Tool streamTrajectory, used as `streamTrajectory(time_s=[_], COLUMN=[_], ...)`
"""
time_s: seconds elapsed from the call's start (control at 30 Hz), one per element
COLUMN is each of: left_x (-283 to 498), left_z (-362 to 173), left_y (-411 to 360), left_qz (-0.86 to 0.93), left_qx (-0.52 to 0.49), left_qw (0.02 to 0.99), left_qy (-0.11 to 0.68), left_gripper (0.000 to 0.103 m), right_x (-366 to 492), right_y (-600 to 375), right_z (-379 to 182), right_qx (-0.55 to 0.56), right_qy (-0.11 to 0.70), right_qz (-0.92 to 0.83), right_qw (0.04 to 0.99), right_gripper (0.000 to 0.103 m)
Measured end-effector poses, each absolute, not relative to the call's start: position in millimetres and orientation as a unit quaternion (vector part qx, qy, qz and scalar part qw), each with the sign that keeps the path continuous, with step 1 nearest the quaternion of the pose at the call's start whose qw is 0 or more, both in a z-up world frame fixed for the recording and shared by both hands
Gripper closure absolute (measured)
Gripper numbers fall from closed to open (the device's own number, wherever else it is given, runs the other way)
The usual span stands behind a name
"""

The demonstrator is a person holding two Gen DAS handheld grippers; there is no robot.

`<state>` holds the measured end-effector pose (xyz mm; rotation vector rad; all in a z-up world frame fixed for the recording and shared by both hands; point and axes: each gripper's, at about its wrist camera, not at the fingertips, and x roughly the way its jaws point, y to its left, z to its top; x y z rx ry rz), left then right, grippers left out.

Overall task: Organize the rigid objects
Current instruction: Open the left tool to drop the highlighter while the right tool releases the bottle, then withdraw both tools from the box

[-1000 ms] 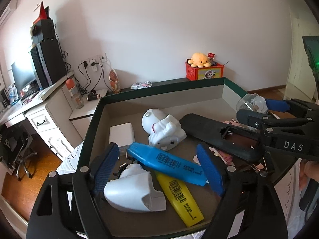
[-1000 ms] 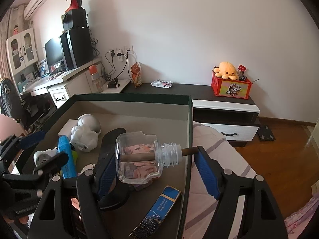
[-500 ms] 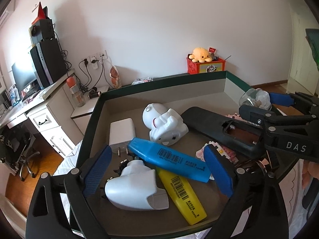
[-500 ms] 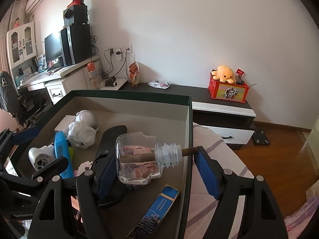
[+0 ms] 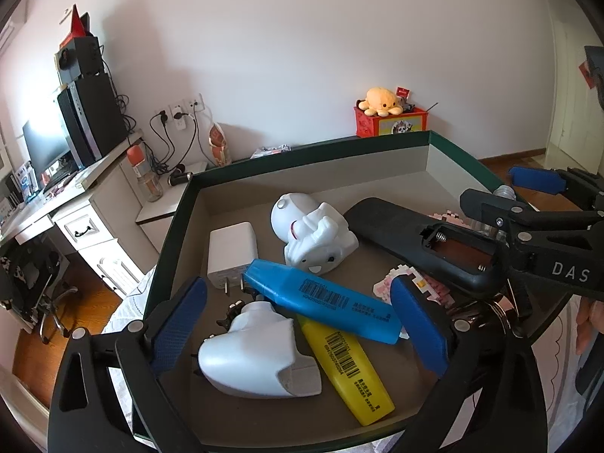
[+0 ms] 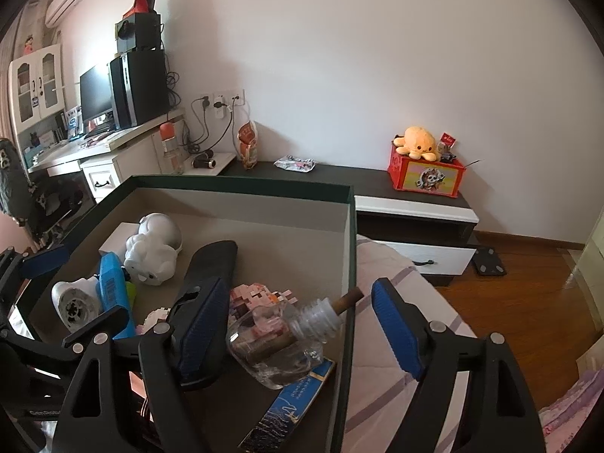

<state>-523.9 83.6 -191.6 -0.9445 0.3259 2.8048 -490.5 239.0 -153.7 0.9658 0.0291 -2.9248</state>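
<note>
The glass bottle (image 6: 279, 343) is lying inside the green-rimmed box (image 6: 349, 249), against its right wall, unheld, being straddled by the wide-open right gripper (image 6: 298, 324); the left gripper (image 5: 298, 324) is spread, empty, over the blue highlighter (image 5: 321, 302).

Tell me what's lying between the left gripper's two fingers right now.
In the left wrist view, the open left gripper frames a white adapter, with a blue highlighter lying across a yellow highlighter; it grips none of them.
</note>
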Motion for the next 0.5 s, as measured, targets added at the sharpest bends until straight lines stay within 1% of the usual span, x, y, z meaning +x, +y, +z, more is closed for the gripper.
streamTrajectory(time_s=[0.13,0.2,0.33,0.37,0.4,0.5], left_x=[-522.3,-521.7,-521.3,-521.3,-521.3,-522.0], left_z=[-188.6,-186.1,-182.5,-181.5,-180.6,-178.6], left_y=[81.2,79.3,75.4,74.0,72.4,68.0], left_qz=[0.941,0.943,0.945,0.946,0.947,0.946], left_qx=[-0.311,-0.307,-0.301,-0.300,-0.299,-0.302], left_qw=[0.087,0.087,0.087,0.090,0.092,0.095], left_qy=[0.102,0.096,0.087,0.083,0.078,0.065], left_gripper=[0.004,0.003,0.002,0.001,0.001,0.001], right_x=[-487.5,-485.6,-481.5,-480.5,-479.2,-471.9], right_y=[239.4,238.5,237.3,236.6,236.5,237.7], right_z=[-149.2,-146.8,-141.1,-139.7,-138.6,-135.0], right_qx=[0.303,0.298,0.291,0.293,0.293,0.282], right_qy=[0.008,0.011,0.008,0.008,0.010,-0.005], right_qz=[-0.953,-0.954,-0.956,-0.956,-0.956,-0.959], right_qw=[0.027,0.025,0.033,0.034,0.034,0.039], right_gripper=[0.019,0.015,0.013,0.009,0.000,0.000])
